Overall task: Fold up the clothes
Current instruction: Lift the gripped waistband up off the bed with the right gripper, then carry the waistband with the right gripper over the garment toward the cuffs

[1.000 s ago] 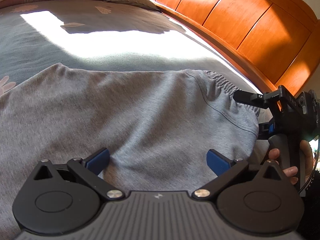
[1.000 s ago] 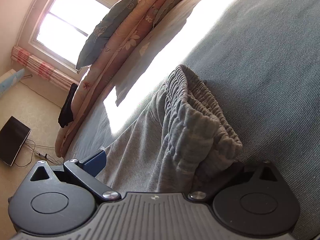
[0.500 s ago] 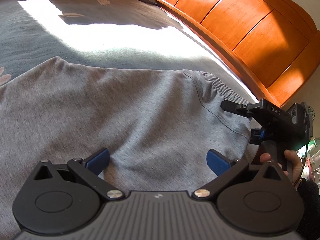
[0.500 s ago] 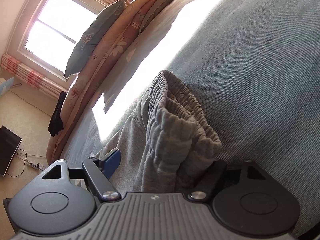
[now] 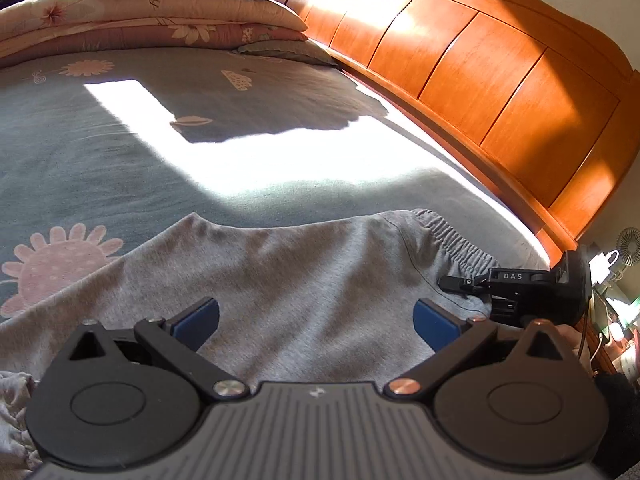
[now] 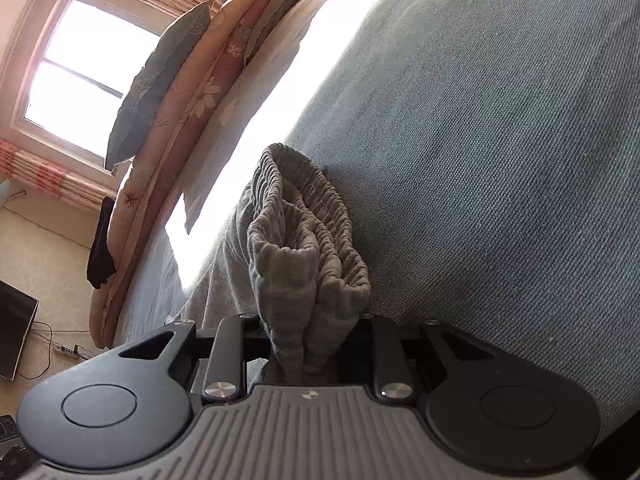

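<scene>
Left gripper (image 5: 316, 320) sits low over the grey pants (image 5: 288, 288), pointing across the bed (image 5: 120, 168) toward the headboard (image 5: 500, 92); its blue pads (image 5: 196, 318) are spread wide with nothing between them, just fabric lying flat underneath. Right gripper (image 6: 306, 344) is rolled on its side, bed surface runs up the frame at a tilt; its fingers are drawn in tight and clamp a bunched fold of the waistband (image 6: 308, 240), the elastic standing up in a ridge ahead of the jaws. In the left view the right gripper (image 5: 460, 283) comes in from the right edge at the waistband (image 5: 452, 236) corner, body level, tips on the cloth; the hand (image 5: 572, 344) holding it is mostly hidden behind the left gripper's body, dark sleeve (image 5: 616, 408) below it. Letters "DAS" readable on the right gripper's side, may be cut off at the start. Small logo on each gripper's ribbed body, too small to read. Pants lie spread on the bed close to its near edge, waistband end toward the headboard side, leg end running off left. Pillows (image 5: 168, 8) stacked at the far end. Window (image 6: 88, 80), striped curtain (image 6: 52, 176), dark screen (image 6: 16, 332) on the floor (image 6: 44, 264) in the right view.
</scene>
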`<state>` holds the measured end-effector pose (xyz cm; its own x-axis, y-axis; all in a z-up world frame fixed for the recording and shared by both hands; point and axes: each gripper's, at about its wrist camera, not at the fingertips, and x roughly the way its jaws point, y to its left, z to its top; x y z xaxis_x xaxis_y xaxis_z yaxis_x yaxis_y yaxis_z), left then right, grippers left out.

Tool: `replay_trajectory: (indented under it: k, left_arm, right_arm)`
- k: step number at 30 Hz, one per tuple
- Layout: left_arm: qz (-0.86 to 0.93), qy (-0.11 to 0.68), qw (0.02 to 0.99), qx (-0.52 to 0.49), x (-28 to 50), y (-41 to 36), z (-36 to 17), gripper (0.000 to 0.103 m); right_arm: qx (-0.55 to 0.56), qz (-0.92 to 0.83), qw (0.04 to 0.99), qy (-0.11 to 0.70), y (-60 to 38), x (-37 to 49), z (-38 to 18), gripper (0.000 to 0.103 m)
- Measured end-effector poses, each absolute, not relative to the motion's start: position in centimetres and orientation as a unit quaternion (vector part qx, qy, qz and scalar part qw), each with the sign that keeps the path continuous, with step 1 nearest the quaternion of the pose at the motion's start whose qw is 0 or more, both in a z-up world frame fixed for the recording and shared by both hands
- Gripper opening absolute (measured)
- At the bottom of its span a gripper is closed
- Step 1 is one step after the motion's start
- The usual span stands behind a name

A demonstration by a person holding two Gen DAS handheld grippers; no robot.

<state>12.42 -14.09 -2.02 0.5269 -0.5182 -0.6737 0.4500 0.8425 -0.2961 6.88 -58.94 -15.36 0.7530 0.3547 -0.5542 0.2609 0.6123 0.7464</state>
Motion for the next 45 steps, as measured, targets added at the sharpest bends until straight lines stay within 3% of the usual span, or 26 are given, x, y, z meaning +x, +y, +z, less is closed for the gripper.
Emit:
replay_trajectory:
  k: [9,22,32,40,45]
  left_arm:
    - [-0.150,0.402,0.903,-0.001,10.8,-5.7,1.9,0.102]
    - [-0.113,0.436,0.893,-0.004,7.1,0.0,-1.3,0.102]
    - [-0.414,0.413,0.811,-0.011,6.7,-13.8,-4.4,0.102]
    - [-0.495,0.483,0.720,-0.060,7.6,-19.9,-10.3,0.102]
    - [-0.505,0.514,0.692,-0.041,6.5,-21.3,-10.7,0.102]
  right_arm:
    - [0.341,0.014,0.872,0.352,-55.4,7.1,-10.3,0.028]
    - [0.236,0.032,0.914,0.329,-48.4,6.3,-2.6,0.028]
    - [0.202,0.039,0.925,0.321,-46.0,6.2,-0.2,0.028]
    - [0.214,0.051,0.921,0.321,-47.8,6.7,-0.5,0.028]
    - [0.229,0.059,0.916,0.324,-49.2,6.9,-1.3,0.028]
